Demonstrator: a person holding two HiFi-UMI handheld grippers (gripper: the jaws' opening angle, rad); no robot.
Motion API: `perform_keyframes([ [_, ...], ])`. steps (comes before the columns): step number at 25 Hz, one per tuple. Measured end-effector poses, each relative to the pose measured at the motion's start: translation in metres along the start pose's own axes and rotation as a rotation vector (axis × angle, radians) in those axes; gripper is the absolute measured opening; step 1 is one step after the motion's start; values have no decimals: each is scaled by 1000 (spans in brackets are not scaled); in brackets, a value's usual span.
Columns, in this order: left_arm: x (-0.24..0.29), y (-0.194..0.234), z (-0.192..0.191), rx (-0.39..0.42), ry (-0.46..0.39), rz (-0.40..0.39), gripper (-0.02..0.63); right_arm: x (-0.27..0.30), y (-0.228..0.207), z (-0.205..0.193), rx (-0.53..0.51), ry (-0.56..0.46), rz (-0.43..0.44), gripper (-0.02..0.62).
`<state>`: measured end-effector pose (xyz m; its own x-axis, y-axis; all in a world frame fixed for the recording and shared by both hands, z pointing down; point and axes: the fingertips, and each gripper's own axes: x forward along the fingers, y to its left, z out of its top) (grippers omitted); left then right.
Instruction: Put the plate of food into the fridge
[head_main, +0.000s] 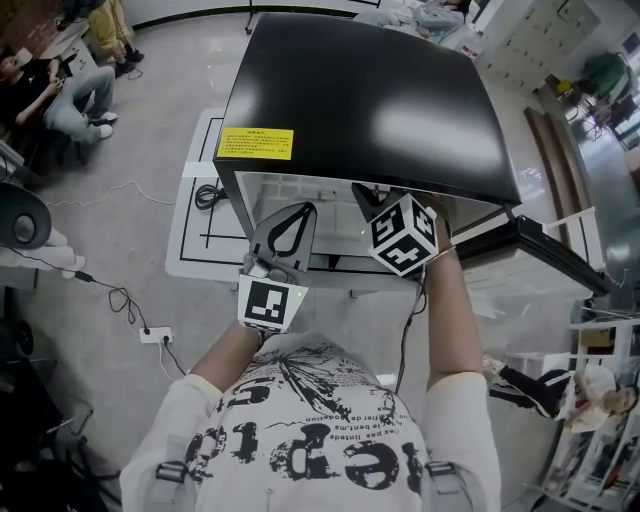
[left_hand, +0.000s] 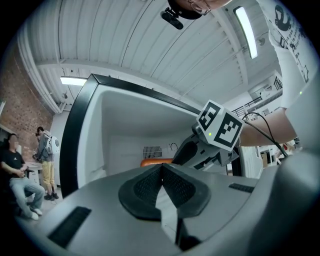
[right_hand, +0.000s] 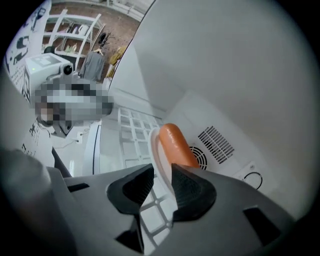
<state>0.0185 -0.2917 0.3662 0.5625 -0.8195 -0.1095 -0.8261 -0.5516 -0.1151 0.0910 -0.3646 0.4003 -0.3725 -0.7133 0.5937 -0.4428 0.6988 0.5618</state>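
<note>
Head view: the fridge (head_main: 370, 90), black-topped, sits on a white surface (head_main: 195, 235), its door (head_main: 545, 255) swung out toward 4 o'clock; the left claw (head_main: 297, 208) waits just outside the opening at about 7 o'clock of the frame's centre; the right claw (head_main: 368, 196) reaches in under the black top, so its tips and the plate are hidden here.

Left gripper view: the left claw (left_hand: 161, 169) has its pads pressed together with nothing between them; past it, toward 12 o'clock, the white inside of the fridge shows with a strip of the orange sausage (left_hand: 155, 162) low at the back; the right claw's body comes in from 2 o'clock.

Right gripper view: the right claw (right_hand: 162, 180) stands moderately wide; the white rim of the plate (right_hand: 154, 145) runs up between the pads, with clear space on the left pad's side, so I judge the grip is let go; the sausage (right_hand: 176, 142) lies on the plate toward 12 o'clock, and the plate rests on the white wire shelf (right_hand: 131, 131) inside the fridge.

The placing looks done; what seems left is drawing the right claw back clear of the rim and, probably, shutting the door.
</note>
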Motion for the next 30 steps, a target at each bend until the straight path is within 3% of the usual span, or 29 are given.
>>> perform_keyframes([
  [5,-1,-2,2,13,-1,2,8,-3,4,1,190,-84,104,123],
  [12,-2,-6,3,23,6,1,8,-21,-3,11,376,-267,142,133],
  [19,1,-12,7,29,5,-7,8,-39,-18,6,412,-317,-15,133],
  [26,4,-12,27,22,-29,-8,8,-67,-14,1,609,-471,-226,133],
  [30,-1,-15,32,32,-34,1,8,-84,-5,-3,662,-520,-315,132],
])
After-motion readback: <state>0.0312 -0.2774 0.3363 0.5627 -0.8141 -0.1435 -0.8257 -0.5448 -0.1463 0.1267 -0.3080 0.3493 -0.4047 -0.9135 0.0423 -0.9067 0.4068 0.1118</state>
